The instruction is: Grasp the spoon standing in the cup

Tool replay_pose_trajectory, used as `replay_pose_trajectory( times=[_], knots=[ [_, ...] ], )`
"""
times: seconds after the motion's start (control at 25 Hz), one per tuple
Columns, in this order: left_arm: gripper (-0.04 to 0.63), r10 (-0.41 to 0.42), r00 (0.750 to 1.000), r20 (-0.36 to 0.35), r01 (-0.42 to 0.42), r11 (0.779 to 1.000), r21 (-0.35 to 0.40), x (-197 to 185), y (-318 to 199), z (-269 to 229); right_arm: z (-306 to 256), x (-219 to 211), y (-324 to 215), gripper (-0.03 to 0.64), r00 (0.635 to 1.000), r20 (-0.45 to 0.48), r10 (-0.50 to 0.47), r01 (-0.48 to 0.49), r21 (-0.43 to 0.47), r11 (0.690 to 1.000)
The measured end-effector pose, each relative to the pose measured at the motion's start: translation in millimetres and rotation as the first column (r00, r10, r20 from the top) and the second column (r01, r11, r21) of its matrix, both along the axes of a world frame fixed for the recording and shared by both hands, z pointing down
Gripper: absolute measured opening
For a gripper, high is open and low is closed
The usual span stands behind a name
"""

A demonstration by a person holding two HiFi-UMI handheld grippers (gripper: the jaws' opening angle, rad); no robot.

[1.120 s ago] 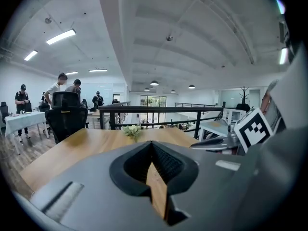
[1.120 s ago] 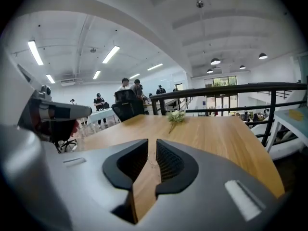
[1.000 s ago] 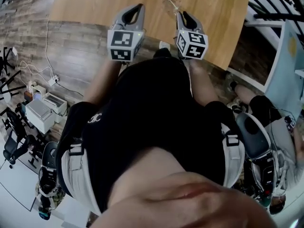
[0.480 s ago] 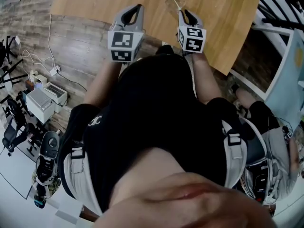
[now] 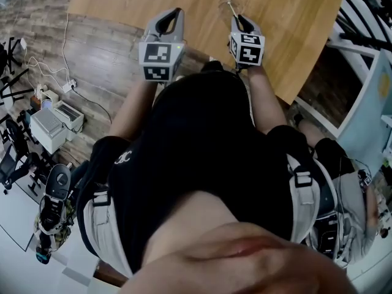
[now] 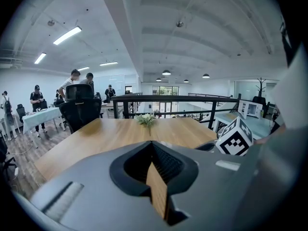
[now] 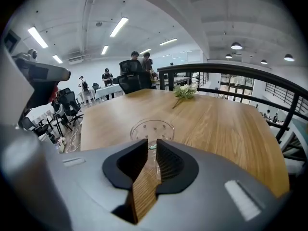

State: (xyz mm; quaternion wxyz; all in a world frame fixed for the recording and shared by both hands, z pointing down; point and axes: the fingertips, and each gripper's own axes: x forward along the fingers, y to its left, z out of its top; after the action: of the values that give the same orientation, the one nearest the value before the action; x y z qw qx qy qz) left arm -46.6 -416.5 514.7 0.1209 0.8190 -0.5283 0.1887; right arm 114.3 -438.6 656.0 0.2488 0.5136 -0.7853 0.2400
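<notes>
**Head view.**
- Wooden table (image 5: 122, 5): fills the upper part of the frame, with plank floor at its left.
- Clear cup (image 5: 228, 3): top centre-right, standing on the table near its near edge.
- Spoon (image 5: 232, 9): a thin pale stick rising from the cup and leaning toward the person.
- Right gripper (image 5: 235, 18): its tips are at the cup's near side, where the spoon handle ends, so the reach is short and straight.
- Left gripper (image 5: 176, 12): parallel to the right one at frame centre-left, well apart from the cup. It appears parked, since the task needs one gripper.

**Left gripper view.**
- Left gripper (image 6: 151, 143): jaws together at the tips, with nothing between them.
- Bare tabletop ahead, with a flower sprig (image 6: 146, 120) at centre.
- Right gripper's marker cube (image 6: 236, 136) at right.
- Railing and office chair (image 6: 79, 105) beyond.

**Right gripper view.**
- Right gripper (image 7: 152, 146): jaws drawn in to a narrow slot.
- Translucent spoon (image 7: 155, 161): its handle runs through that slot and, by my reading, is pinched between the pads.
- Cup (image 7: 151, 125): its round rim shows just above the jaw tips at frame centre, so the grip sits high on the handle, clear of the glass.
- Flower sprig (image 7: 184, 91): further up the table.
</notes>
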Motion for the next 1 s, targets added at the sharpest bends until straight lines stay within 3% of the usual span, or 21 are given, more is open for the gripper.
replay_pose_trajectory(
  times=[0.4, 1.0],
  knots=[
    [0.012, -0.007, 0.999, -0.031, 0.007, 1.0, 0.001, -15.1, -7.0, -3.2, -13.0, -13.1, -2.8, 0.048, 1.0, 0.001, -0.024, 0.024, 0.039, 0.999],
    [0.012, 0.074, 0.993, -0.092, -0.07, 0.996, 0.052, -21.0, -0.5, -17.6, -97.4, -20.0, 12.4, 0.048, 0.997, 0.037, 0.067, -0.073, 0.195, 0.978]
  ],
)
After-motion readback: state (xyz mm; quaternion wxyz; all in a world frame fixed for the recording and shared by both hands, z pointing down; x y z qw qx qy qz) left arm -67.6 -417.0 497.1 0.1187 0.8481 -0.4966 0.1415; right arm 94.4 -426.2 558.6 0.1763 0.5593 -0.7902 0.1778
